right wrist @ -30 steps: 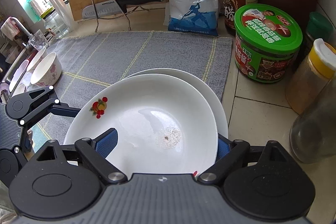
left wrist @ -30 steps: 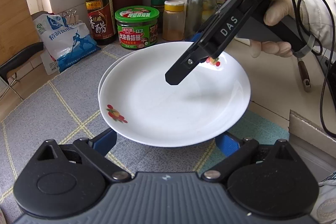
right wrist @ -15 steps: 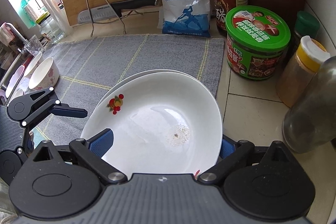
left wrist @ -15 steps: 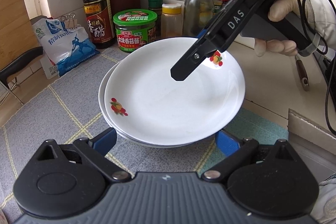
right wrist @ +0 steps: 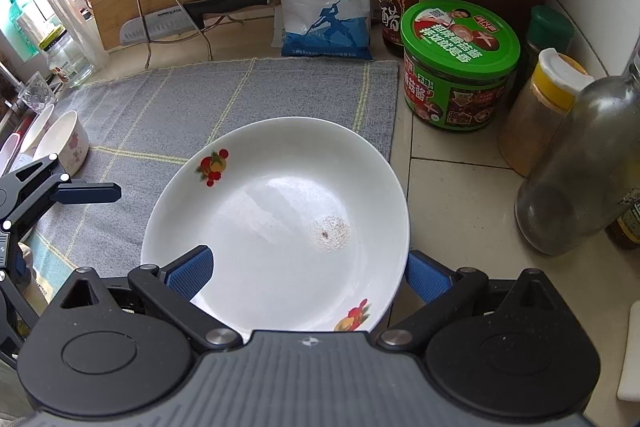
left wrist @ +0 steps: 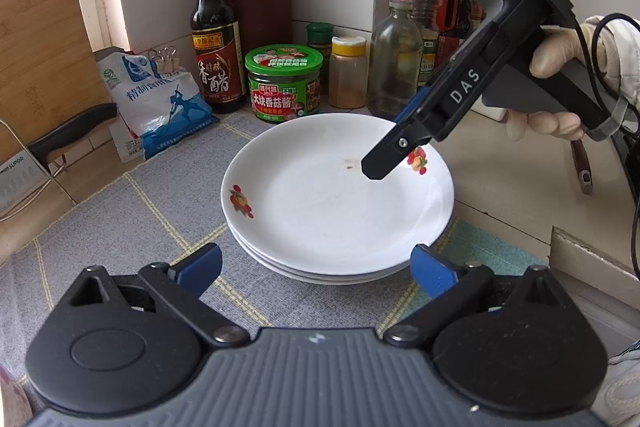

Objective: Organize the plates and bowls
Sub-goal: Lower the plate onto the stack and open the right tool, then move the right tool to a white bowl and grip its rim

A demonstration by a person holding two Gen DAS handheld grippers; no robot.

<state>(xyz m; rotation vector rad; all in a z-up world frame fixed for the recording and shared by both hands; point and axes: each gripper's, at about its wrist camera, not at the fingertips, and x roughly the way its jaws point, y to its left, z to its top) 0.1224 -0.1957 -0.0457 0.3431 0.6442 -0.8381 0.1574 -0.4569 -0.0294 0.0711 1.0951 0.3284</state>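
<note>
A stack of white round ceramic plates with small fruit prints (left wrist: 338,203) sits on the near right corner of a grey woven mat with yellow grid lines (left wrist: 120,227); the stack's right edge overhangs the mat toward the beige tiled counter (right wrist: 456,211).

The right gripper (right wrist: 308,273) hovers over the stack's far right rim. Its jaws have just been opening and now stand released, blue pads on either side of the top plate's edge without pressing it. A gloved hand (left wrist: 560,83) holds its handle.

The left gripper (left wrist: 316,265) is also spread wide just short of the stack's near rim, nothing between its pads.

Behind the stack, off the mat, stand a green-lidded jar of mushroom sauce (left wrist: 284,83), a dark vinegar bottle (left wrist: 214,39), a yellow-capped spice jar (left wrist: 348,71) and a clear glass bottle (left wrist: 394,59). A white-and-blue salt bag (left wrist: 160,99) leans to the left of the jar. At the mat's far left edge sits a white floral bowl (right wrist: 66,143).
</note>
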